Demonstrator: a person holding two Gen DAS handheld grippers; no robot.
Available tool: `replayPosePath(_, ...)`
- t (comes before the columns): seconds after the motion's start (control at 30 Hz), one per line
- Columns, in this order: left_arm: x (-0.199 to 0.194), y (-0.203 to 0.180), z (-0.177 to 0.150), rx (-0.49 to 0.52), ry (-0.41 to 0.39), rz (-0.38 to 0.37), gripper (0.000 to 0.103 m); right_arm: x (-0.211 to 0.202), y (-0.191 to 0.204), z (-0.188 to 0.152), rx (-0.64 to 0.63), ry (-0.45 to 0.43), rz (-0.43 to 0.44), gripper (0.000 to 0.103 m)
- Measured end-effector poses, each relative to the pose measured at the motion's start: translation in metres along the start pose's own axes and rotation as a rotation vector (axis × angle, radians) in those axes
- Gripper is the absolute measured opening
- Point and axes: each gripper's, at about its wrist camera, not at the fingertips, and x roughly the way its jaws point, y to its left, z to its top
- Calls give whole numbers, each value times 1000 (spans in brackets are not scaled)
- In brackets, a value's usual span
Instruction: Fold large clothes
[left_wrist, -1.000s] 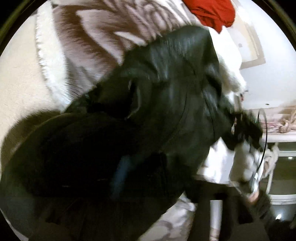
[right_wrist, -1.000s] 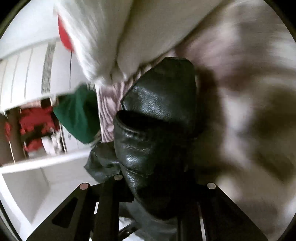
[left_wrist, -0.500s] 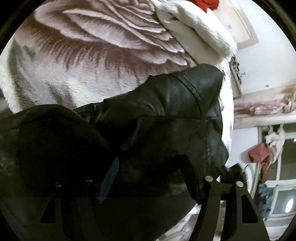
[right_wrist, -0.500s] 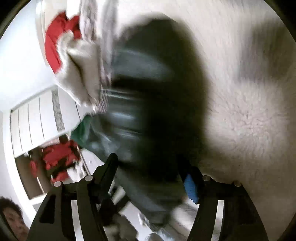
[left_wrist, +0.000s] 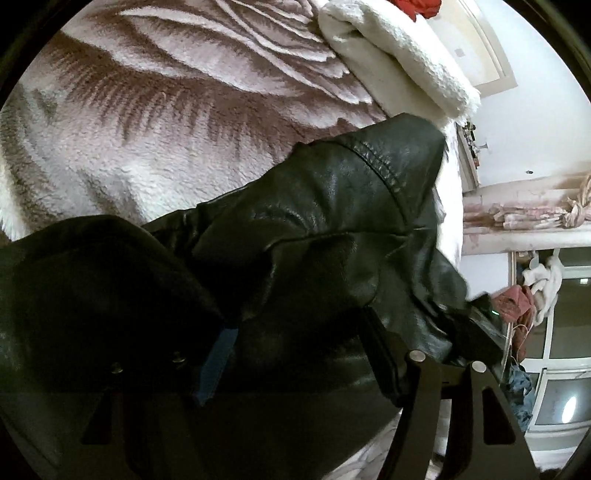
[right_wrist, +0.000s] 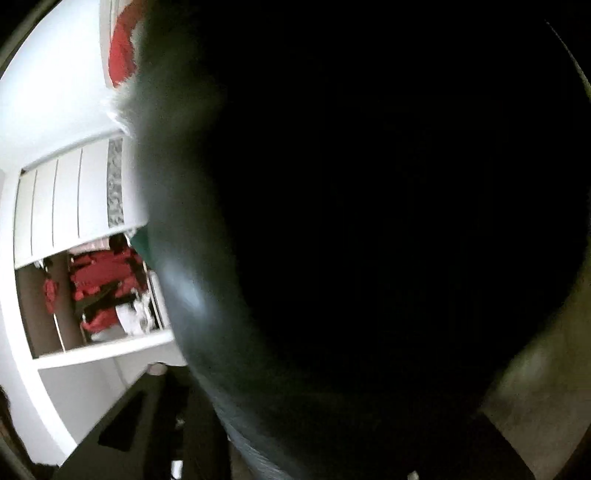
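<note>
Left gripper (left_wrist: 295, 354): fingers (left_wrist: 218, 354) were spread wide, black leather jacket (left_wrist: 332, 229) bunched in the gap between them and draped over both; whether it was actually pinched could not be told. Blue pad on the left finger showed against the leather, right finger (left_wrist: 384, 350) partly buried under a fold. The jacket lay heaped on a fuzzy white-and-brown patterned blanket (left_wrist: 155, 110), its stitched seam edge raised toward the far side. Beyond it a folded cream sherpa blanket (left_wrist: 399, 62) sat on the patterned one, with a red fabric item (left_wrist: 417, 5) at the top edge of view. To the right were a white wall, a pale pink curtain bundle (left_wrist: 524, 218) and a window with clothes hanging beside it. Right gripper (right_wrist: 295, 461): the same jacket (right_wrist: 369, 221) blocked nearly the whole lens, dark and blurred; only part of the left finger (right_wrist: 147, 424) showed, so finger spacing could not be told. Left of the leather were white cabinet panels (right_wrist: 66, 206) and an open shelf with red clothing (right_wrist: 103, 284).
</note>
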Motion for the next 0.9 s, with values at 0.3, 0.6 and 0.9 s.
replayPosePath(0.3,-6,14,5,-101,-9,-86,67,0,89,-26,-228,-7,-103,19)
replayPosePath(0.6,-151,75,-48,-215,-209,120,67,43,213,-133,-838,37,-392,18)
replayPosePath(0.9,-280,209,-184,-518,-357,386,71,187,212,-351,-1519,389,-613,19)
